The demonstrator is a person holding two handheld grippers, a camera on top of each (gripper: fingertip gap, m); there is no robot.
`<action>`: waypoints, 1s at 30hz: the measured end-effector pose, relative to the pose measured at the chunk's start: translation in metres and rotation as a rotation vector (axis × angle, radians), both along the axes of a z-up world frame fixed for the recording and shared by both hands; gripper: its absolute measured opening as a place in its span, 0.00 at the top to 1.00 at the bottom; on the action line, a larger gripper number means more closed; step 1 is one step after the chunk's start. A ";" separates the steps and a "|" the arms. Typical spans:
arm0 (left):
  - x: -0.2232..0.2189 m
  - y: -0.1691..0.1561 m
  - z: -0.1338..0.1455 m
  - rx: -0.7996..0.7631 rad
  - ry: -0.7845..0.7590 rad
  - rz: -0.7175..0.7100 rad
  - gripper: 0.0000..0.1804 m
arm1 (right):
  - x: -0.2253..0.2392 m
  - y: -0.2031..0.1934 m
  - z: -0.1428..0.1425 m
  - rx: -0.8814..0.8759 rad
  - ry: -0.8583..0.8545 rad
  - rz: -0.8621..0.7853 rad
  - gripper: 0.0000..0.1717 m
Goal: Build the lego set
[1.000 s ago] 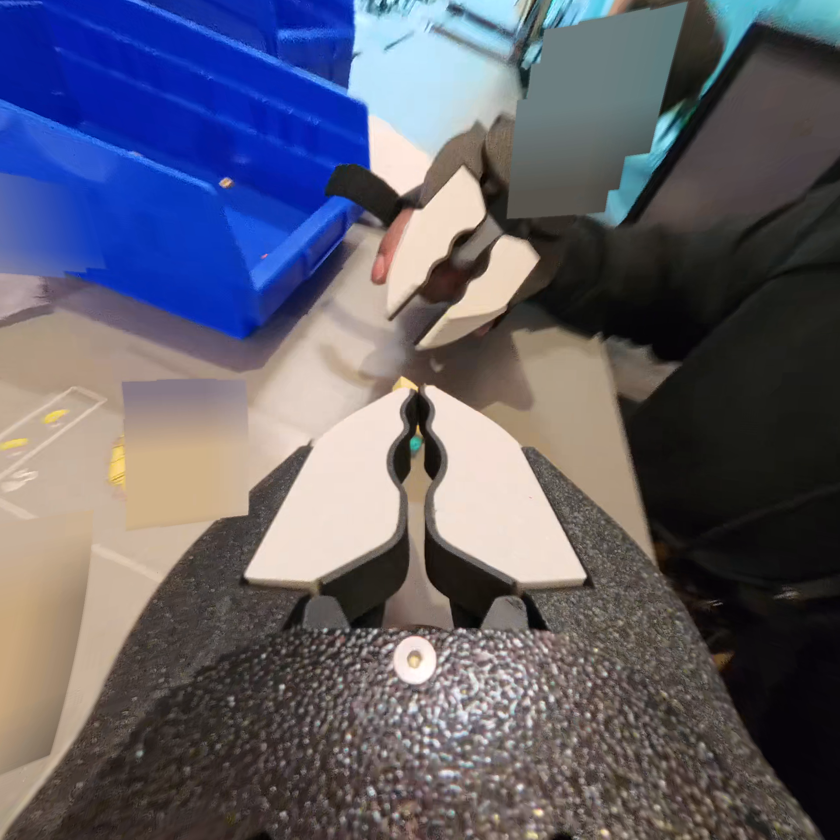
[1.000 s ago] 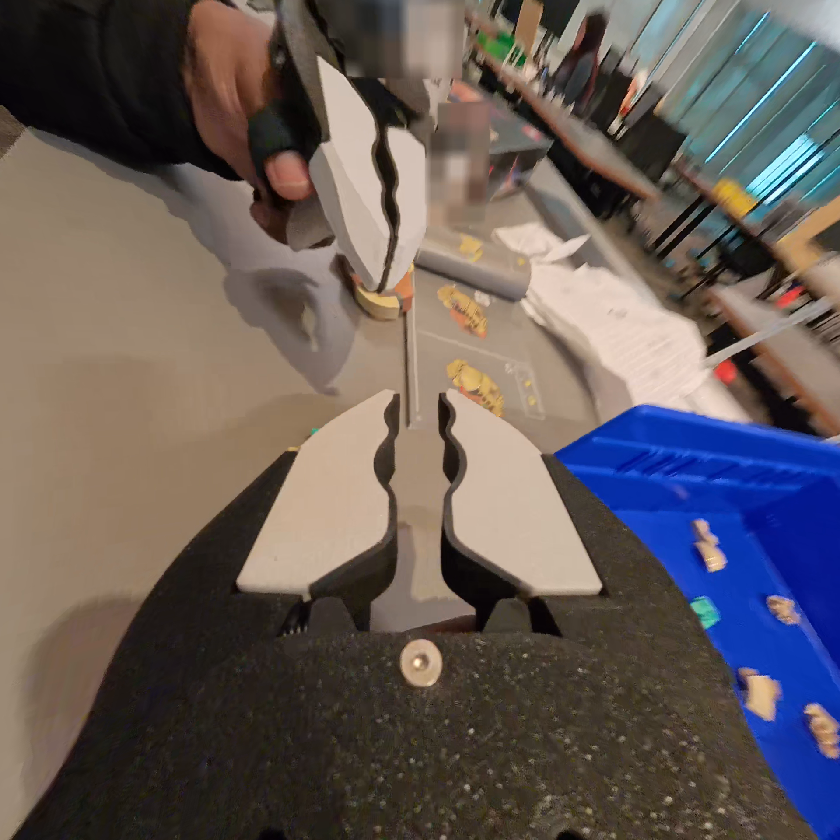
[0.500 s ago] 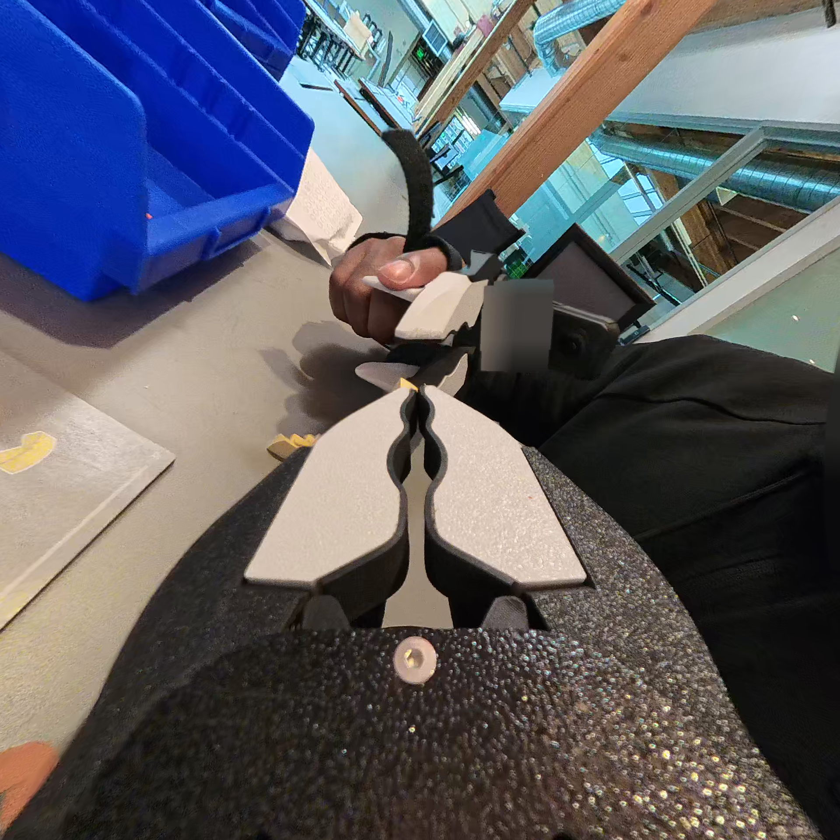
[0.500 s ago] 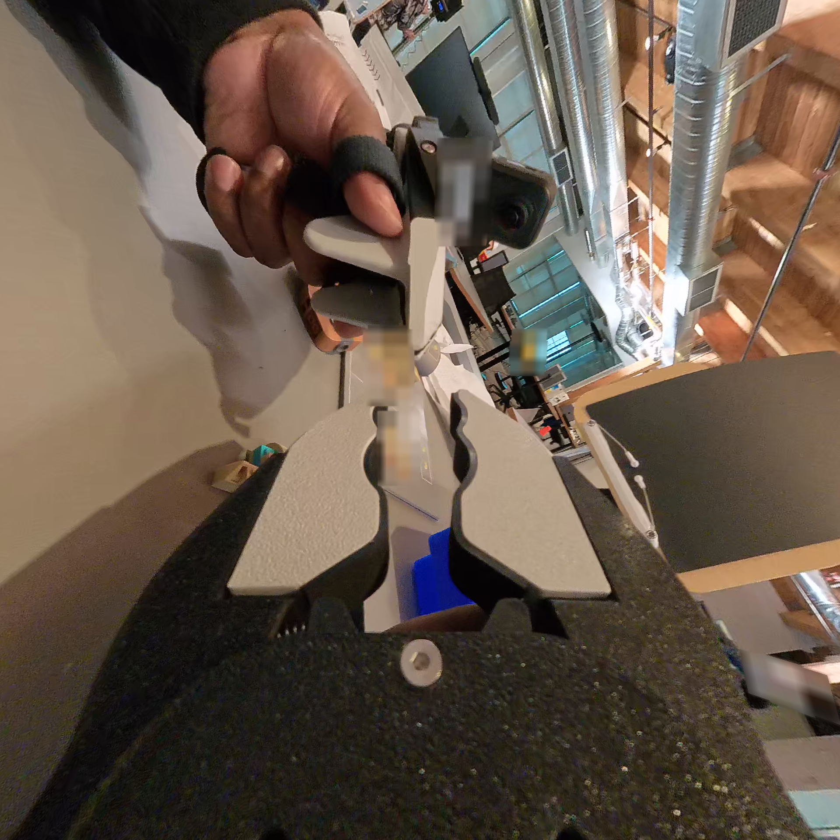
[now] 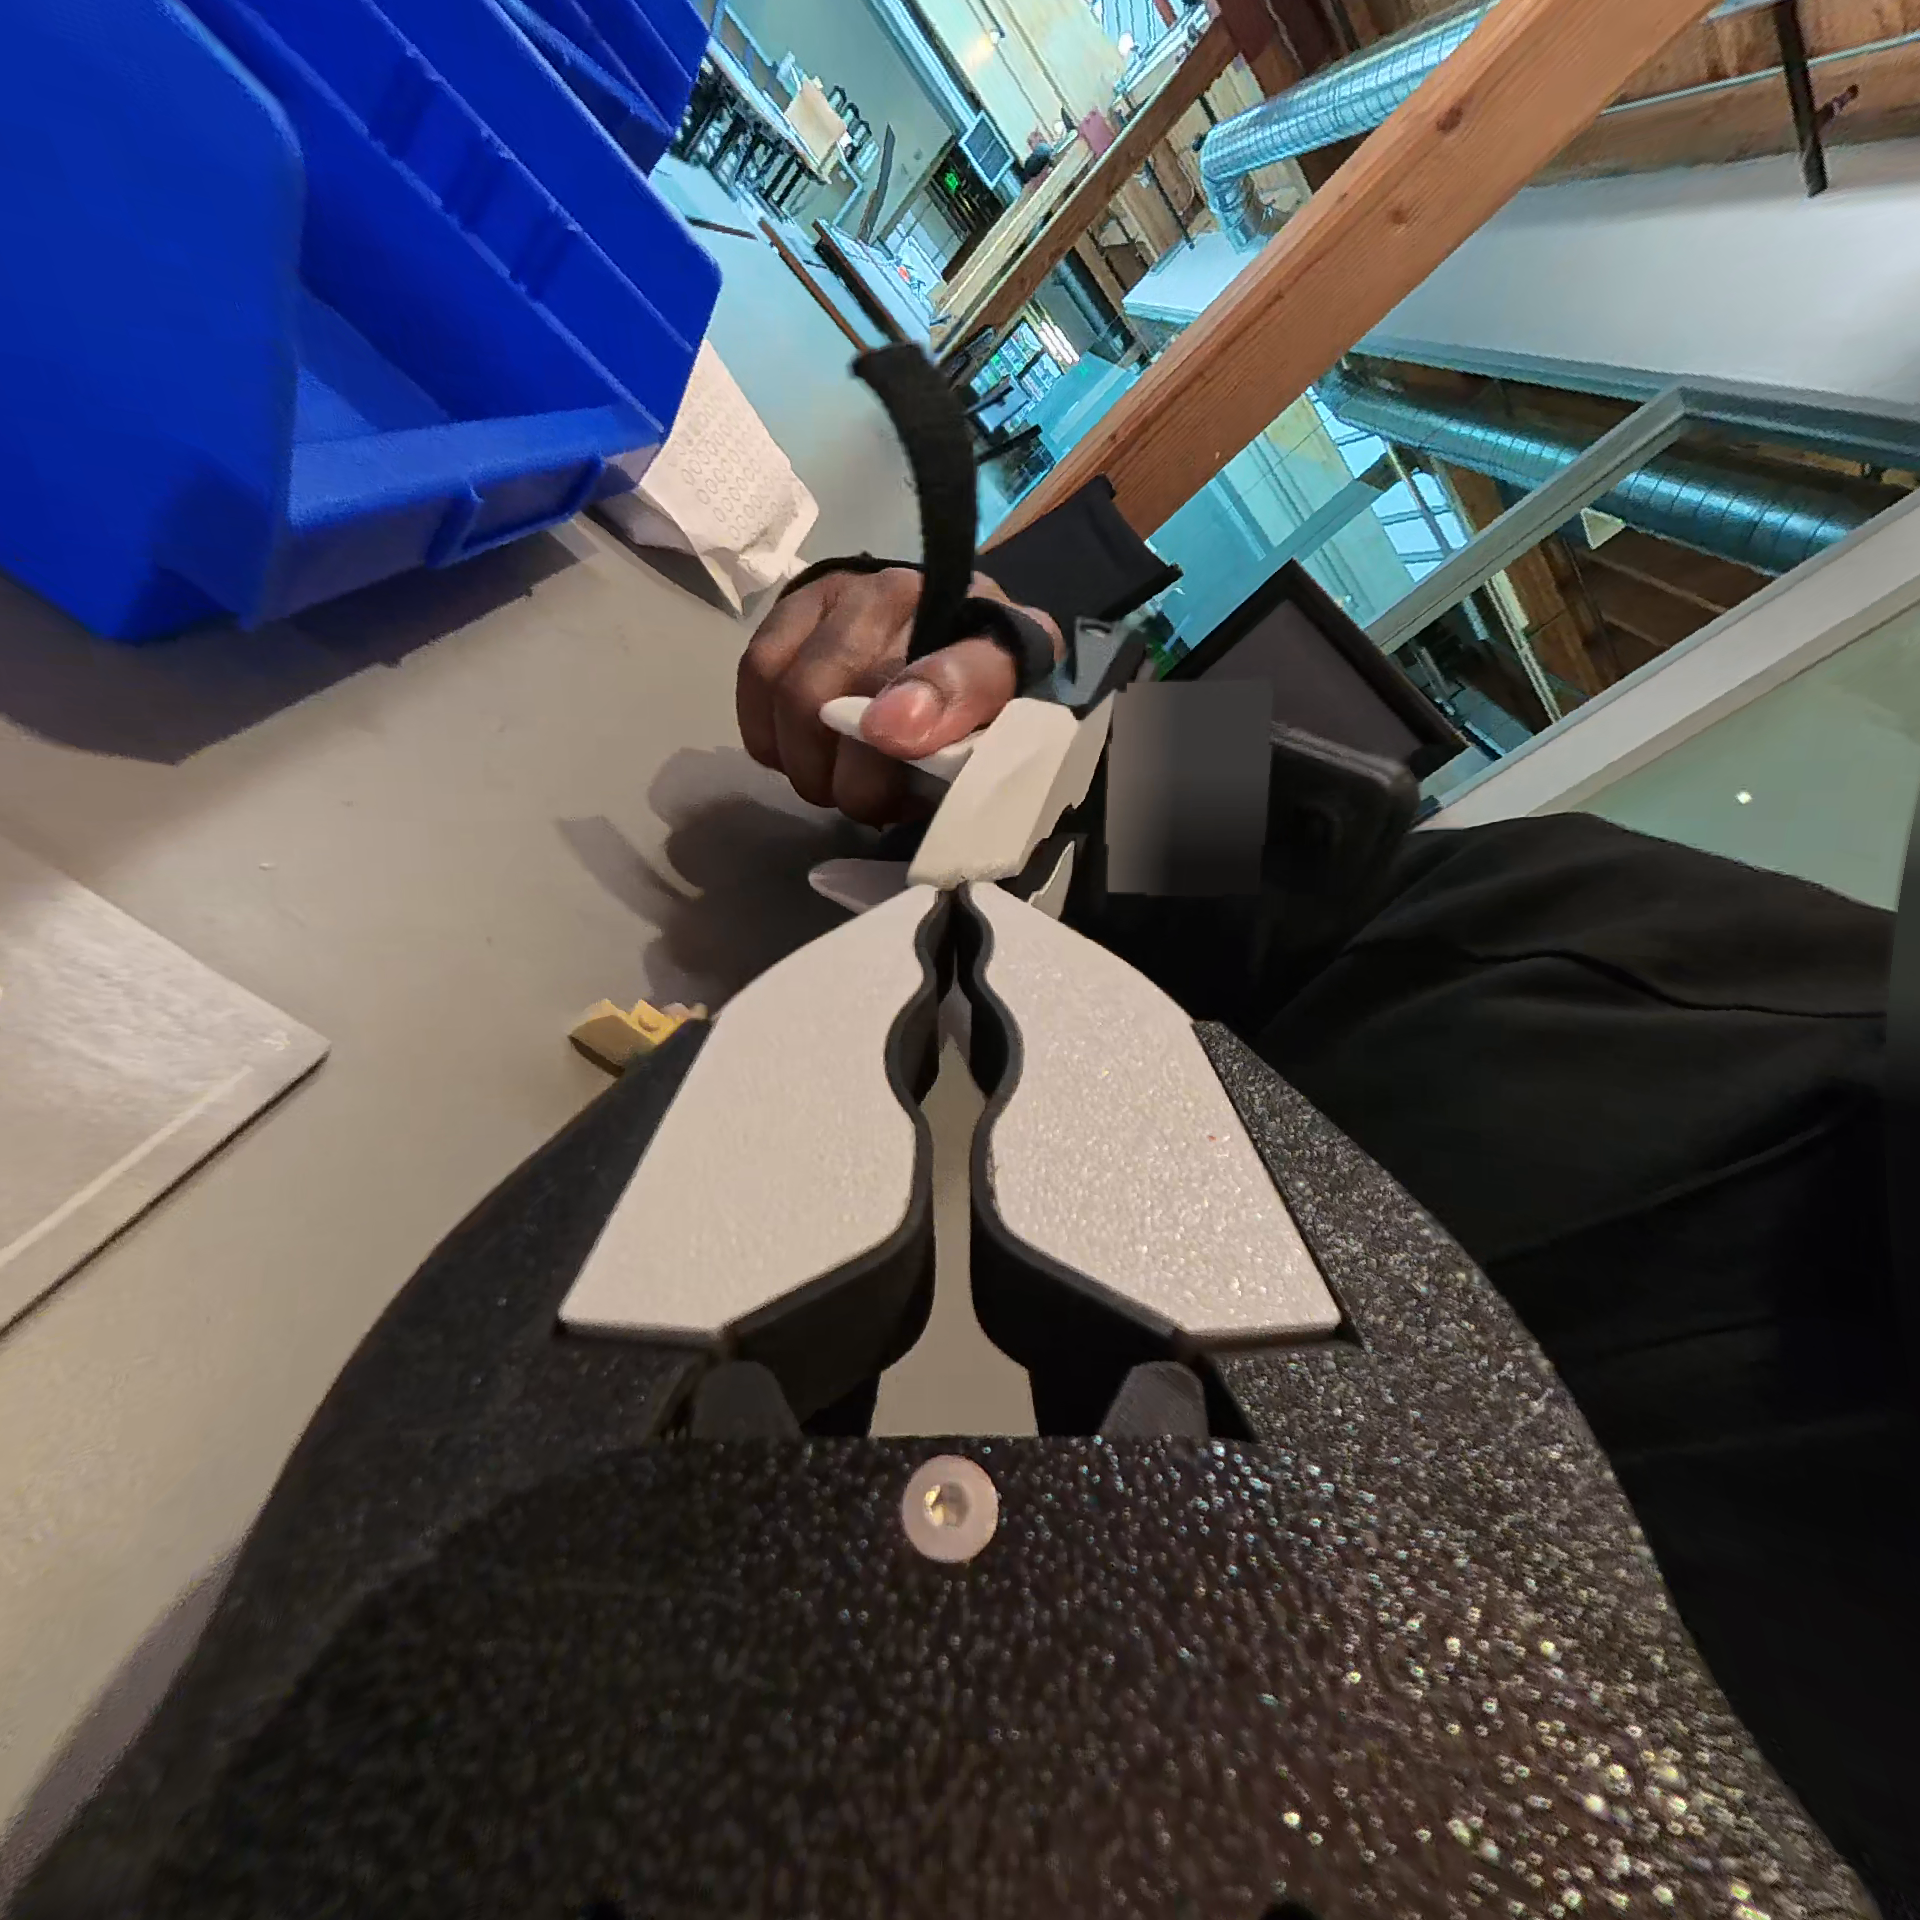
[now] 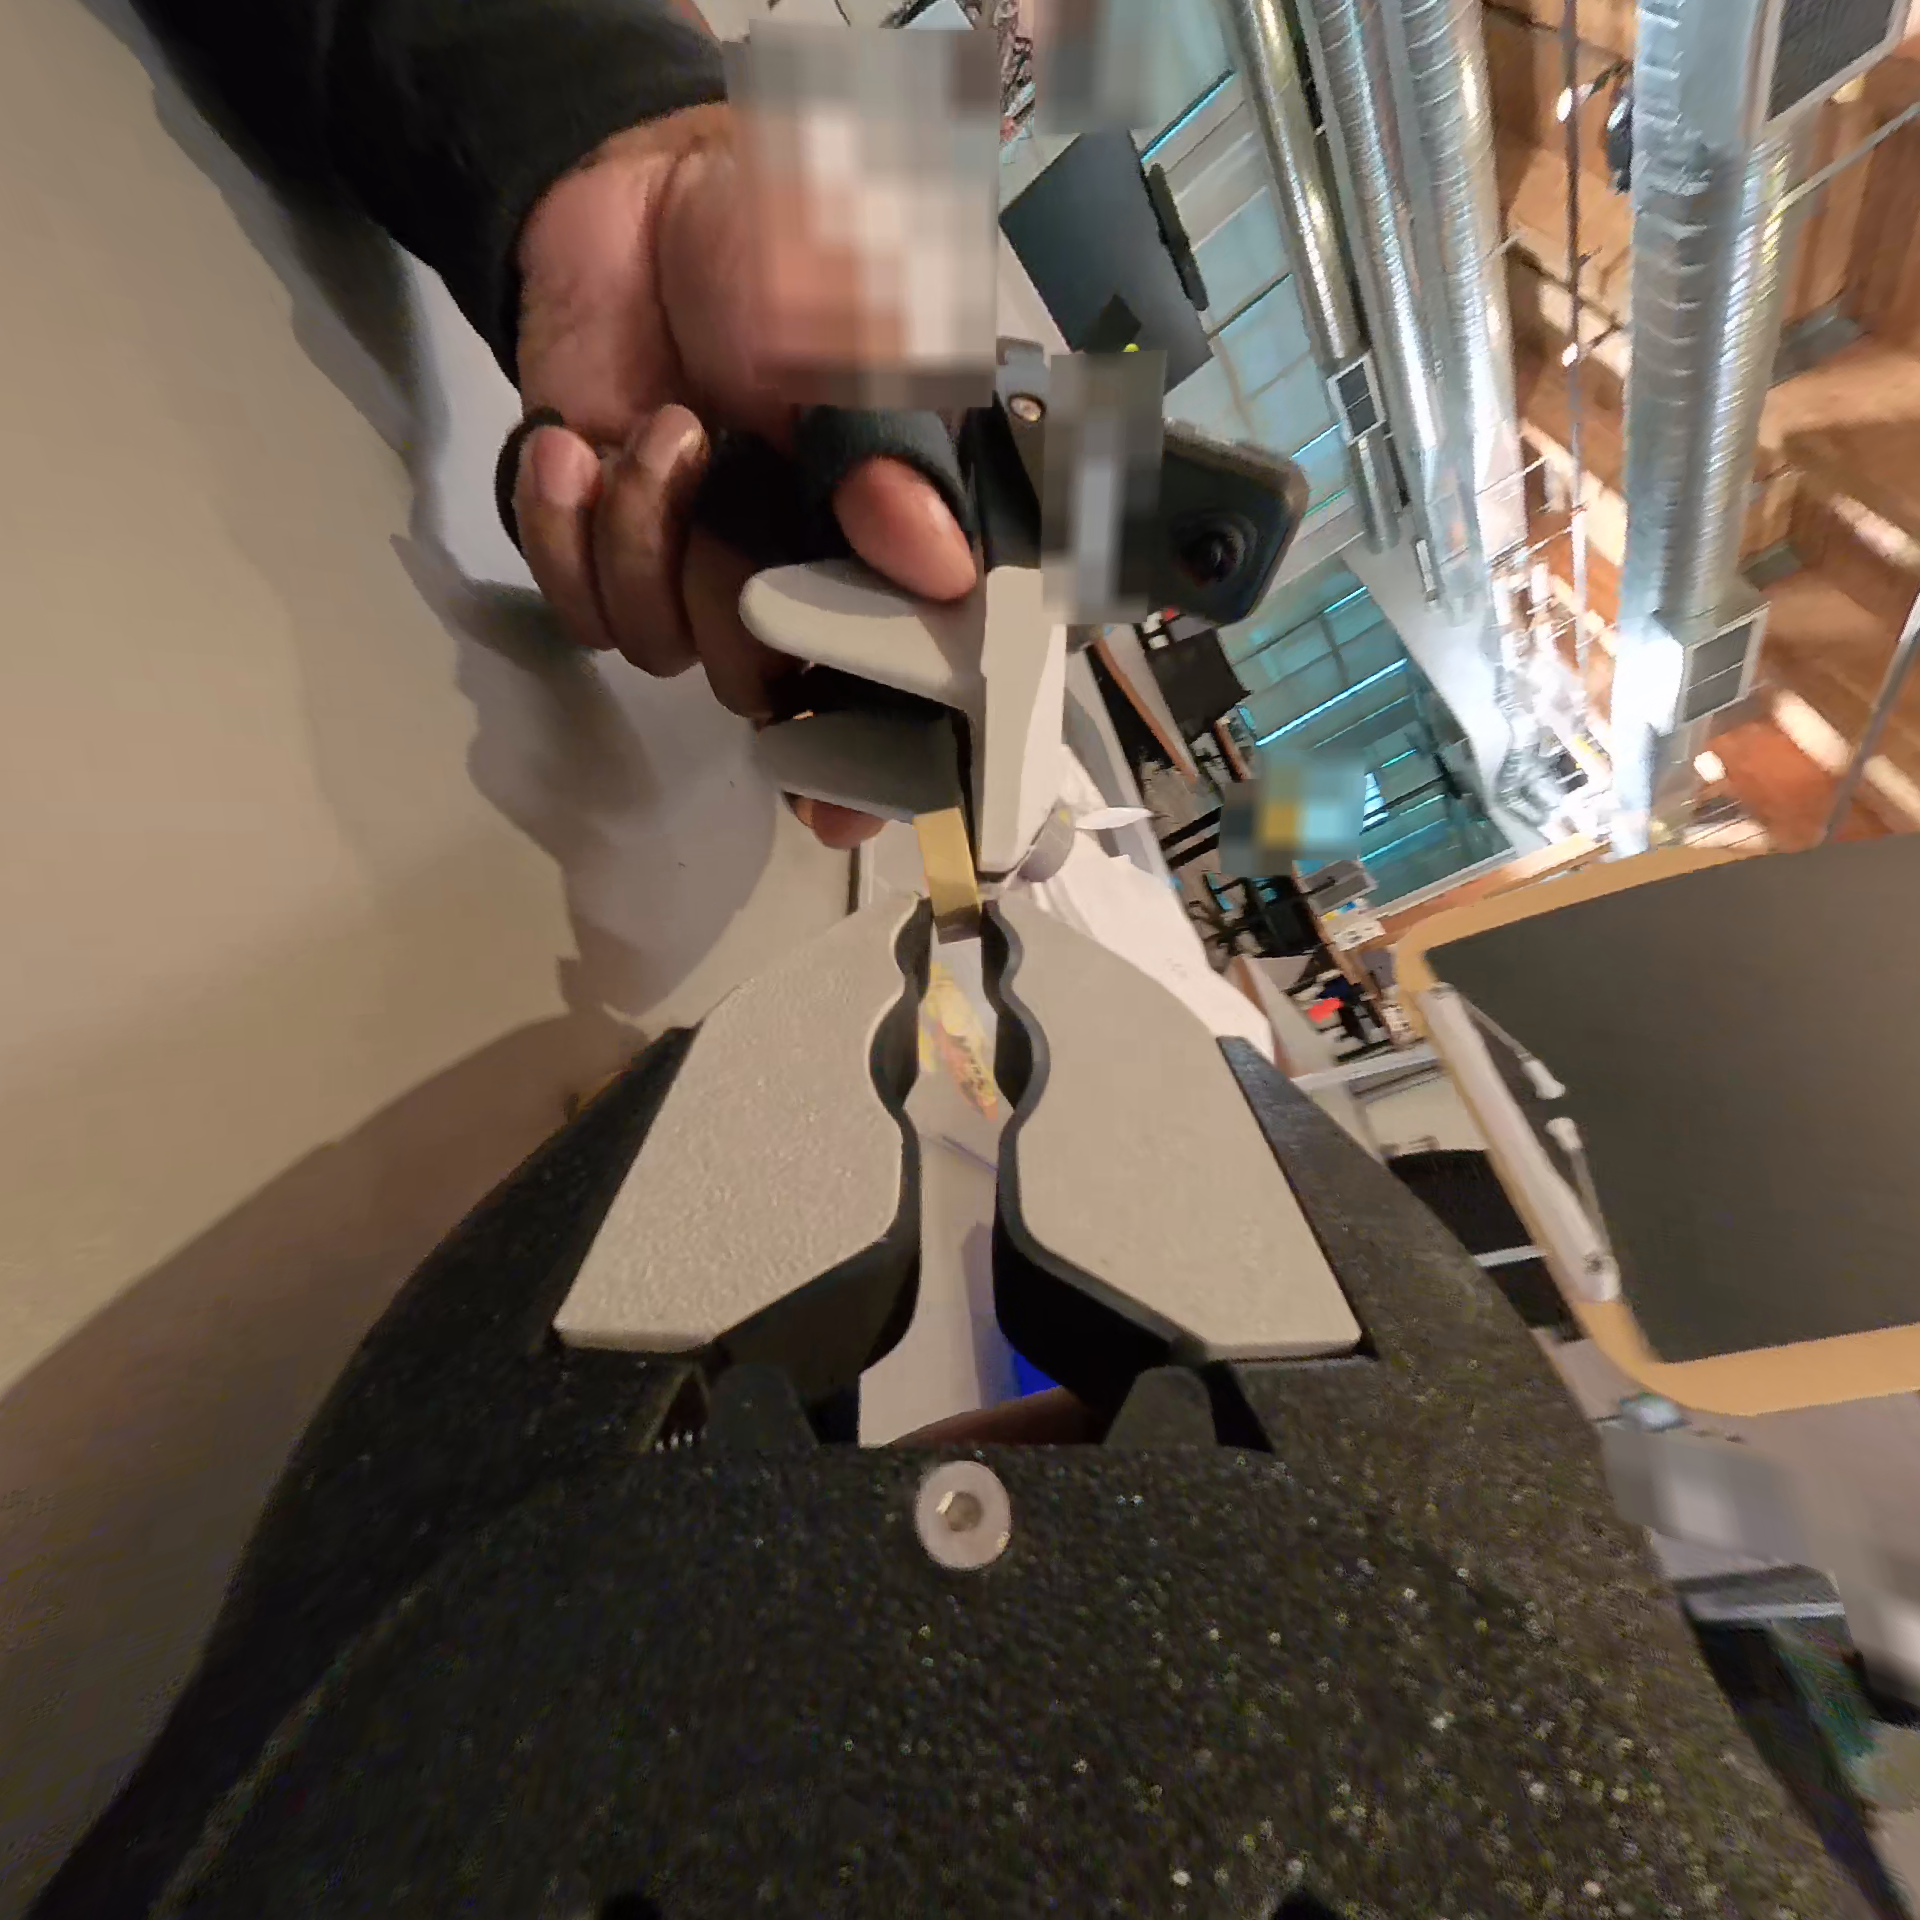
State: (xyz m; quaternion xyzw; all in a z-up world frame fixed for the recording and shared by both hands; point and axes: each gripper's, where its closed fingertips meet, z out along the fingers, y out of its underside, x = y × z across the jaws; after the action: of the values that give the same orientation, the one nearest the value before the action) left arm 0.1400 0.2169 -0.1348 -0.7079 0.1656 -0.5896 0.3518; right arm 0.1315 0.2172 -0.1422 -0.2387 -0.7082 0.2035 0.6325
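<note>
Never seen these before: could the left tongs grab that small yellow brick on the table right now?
Probably not: the left tongs are shut on a tan strip that the right tongs also pinch. The yellow brick lies unobstructed beside them.

A workshop — blue parts bins (image 5: 312, 312), exposed ducts (image 6: 1683, 312), timber beams (image 5: 1351, 229), long workbenches.

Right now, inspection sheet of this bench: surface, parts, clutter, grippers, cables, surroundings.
Surface: grey table, with a grey mat at the left.
Parts: tan piece in the air between both grippers; tan brick on the table.
Clutter: blue bin, paper sheet.
Grippers: left gripper jaws shut on one end of the tan piece; right gripper jaws closed on its other end.
Cables: nothing seen; a black strap on the hand.
Surroundings: wooden beam, metal ducts.
</note>
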 end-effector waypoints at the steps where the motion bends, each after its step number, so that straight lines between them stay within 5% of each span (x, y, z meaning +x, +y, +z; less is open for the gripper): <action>1: 0.000 0.000 0.001 0.031 0.018 0.002 1.00 | 0.001 0.001 -0.001 -0.044 -0.013 0.004 0.95; 4: -0.001 -0.002 0.003 0.232 0.151 -0.010 1.00 | 0.001 0.007 -0.008 -0.204 -0.075 0.014 0.95; 7: -0.002 0.000 -0.008 0.469 0.403 0.009 0.89 | -0.001 0.008 -0.017 -0.334 -0.142 0.022 0.95; 13: 0.000 0.005 -0.022 0.775 0.739 0.031 0.88 | -0.002 0.006 -0.032 -0.399 -0.240 0.011 0.95; 20: -0.007 0.005 -0.038 0.858 0.931 -0.013 0.93 | -0.003 0.005 -0.033 -0.415 -0.255 0.011 0.95; 30: -0.015 0.014 -0.044 0.824 0.890 0.066 0.96 | 0.011 0.017 -0.041 -0.419 -0.379 -0.007 0.91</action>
State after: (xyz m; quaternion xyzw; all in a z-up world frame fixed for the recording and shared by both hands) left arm 0.1251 0.2305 -0.1783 -0.6968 0.4896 -0.1131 0.5118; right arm 0.1421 0.2340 -0.1834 -0.4006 -0.7555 0.2949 0.4262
